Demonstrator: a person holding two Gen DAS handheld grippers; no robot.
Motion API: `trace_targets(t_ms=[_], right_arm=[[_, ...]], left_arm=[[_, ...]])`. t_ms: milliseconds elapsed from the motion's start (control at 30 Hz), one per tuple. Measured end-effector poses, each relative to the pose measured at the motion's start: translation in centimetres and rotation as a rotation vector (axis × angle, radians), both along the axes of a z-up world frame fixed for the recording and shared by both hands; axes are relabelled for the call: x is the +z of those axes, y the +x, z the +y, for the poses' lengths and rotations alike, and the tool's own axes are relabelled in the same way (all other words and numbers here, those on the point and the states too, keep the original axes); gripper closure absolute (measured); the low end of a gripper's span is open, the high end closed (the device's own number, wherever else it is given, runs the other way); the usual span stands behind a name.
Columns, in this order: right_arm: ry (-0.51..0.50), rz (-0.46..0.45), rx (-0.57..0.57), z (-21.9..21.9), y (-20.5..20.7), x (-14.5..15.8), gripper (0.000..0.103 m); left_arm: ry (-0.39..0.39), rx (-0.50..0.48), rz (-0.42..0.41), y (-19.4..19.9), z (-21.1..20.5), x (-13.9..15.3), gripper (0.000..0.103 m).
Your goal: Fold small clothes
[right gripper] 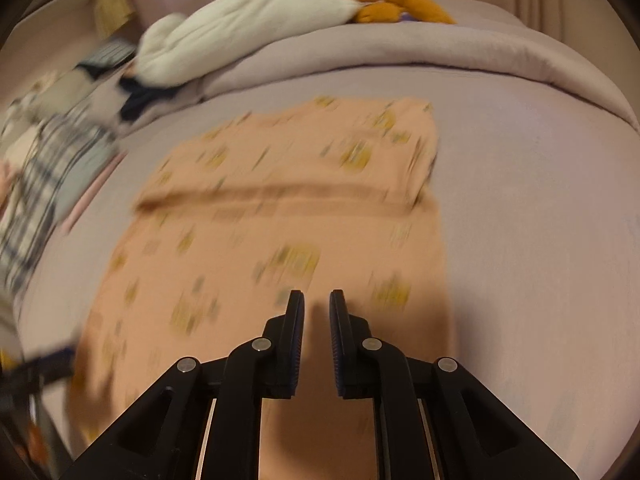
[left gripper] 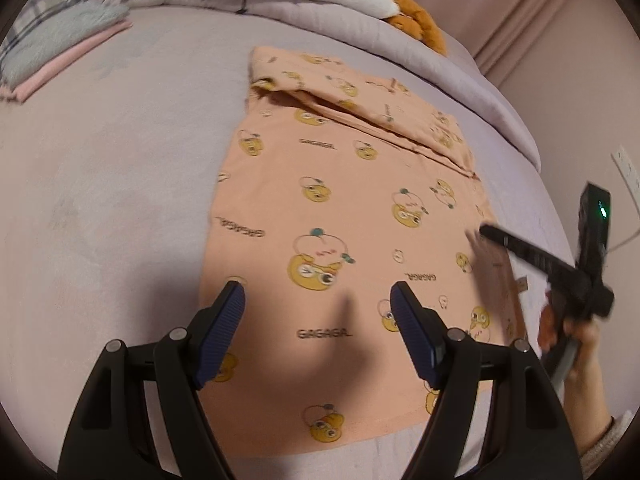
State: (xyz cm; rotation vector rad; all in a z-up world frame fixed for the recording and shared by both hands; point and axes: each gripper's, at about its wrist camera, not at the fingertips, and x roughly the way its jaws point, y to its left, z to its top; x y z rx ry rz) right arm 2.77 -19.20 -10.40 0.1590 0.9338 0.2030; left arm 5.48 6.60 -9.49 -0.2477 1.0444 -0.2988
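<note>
a peach garment (left gripper: 340, 216) printed with yellow cartoon faces and the word "gagaga" lies flat on a lilac bed (left gripper: 112, 184), roughly in the middle of it. its far part is folded over onto itself, leaving a raised fold line across the cloth.

the left gripper (left gripper: 318, 300) hangs above the near end of the garment, its blue-padded fingers (left gripper: 224, 328) spread wide with nothing between them and its shadow falling on the cloth.

the right gripper (right gripper: 316, 304) is over the near right part of the garment. its jaws stand a narrow gap apart, not pinching anything. in the left view it shows at the right edge, held by a hand (left gripper: 580, 356), with the garment's right edge blurred just beside its tip. the right view is smeared by motion.

at the far side lie a rolled lilac quilt (right gripper: 400, 52) and a white and orange plush toy (right gripper: 280, 12). at the far left sits a pile of folded clothes (left gripper: 52, 52), checked, grey and pink.
</note>
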Motion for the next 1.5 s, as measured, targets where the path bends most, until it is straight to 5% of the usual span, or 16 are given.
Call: trace_targets(t_ms=[300,500,600,767,967,1233,1500], right_arm=[[-0.131,-0.012,0.076,1.8,-7.4,-2.4,0.082],[-0.103,0.018,0.093,1.2,-9.7,-2.2,0.070],[-0.029,0.034,0.107,0.3,-11.2,-2.1,0.058],[0.088,0.038,0.100,-0.7,-13.3,-1.3,0.057],[0.322,0.019,-0.048,-5.0,-12.9,-0.6,0.051],[0.451,0.115,-0.178,-8.2,-12.9,-3.2,0.051],[0.562,0.159,-0.115,-8.6,-12.9,-4.1,0.051]], left_arm=[[0.152,-0.074,0.007,-1.6,-2.6,-3.3,0.027],[0.134,-0.110,0.022,-4.0,-1.6,-3.2,0.019],[0.073,-0.092,0.040,-5.1,-0.2,-2.7,0.019],[-0.022,0.033,0.047,-5.8,4.1,-1.8,0.019],[-0.199,0.155,0.104,-4.8,8.3,-2.5,0.019],[-0.385,0.094,0.130,-4.6,9.0,-2.9,0.019],[-0.400,-0.007,0.143,-3.5,6.6,-3.2,0.019]])
